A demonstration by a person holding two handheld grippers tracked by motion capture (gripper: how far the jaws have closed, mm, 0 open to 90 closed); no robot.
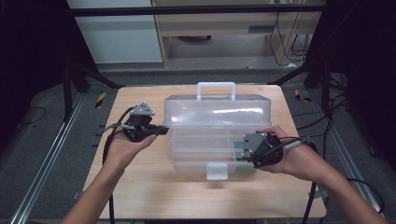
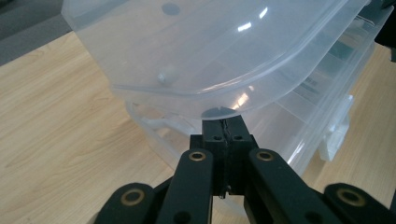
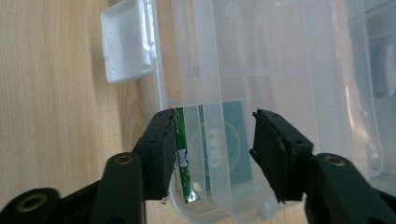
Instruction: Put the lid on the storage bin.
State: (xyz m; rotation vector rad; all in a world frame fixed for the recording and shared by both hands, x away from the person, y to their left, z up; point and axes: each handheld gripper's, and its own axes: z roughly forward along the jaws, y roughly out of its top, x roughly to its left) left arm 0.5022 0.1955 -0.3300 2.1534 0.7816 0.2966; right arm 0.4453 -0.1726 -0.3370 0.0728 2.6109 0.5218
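Note:
A clear plastic toolbox (image 1: 217,130) with a white handle (image 1: 215,88) and a front latch (image 1: 217,171) stands mid-table. Its domed lid (image 2: 210,51) sits lifted above the lower trays. My left gripper (image 1: 163,129) is at the box's left end. In the left gripper view its jaws are shut together with nothing held, and the left gripper (image 2: 225,125) tips sit just under the lid's rim. My right gripper (image 1: 239,151) is at the box's front right corner. Its jaws stand apart astride the clear wall, and a green packet (image 3: 224,140) lies inside the box between the right gripper (image 3: 215,115) jaws.
The wooden table (image 1: 140,186) has bare room in front of the box and to its left. The white latch (image 3: 126,42) hangs off the front wall near my right gripper. Dark frame posts and cables stand beyond the table's edges.

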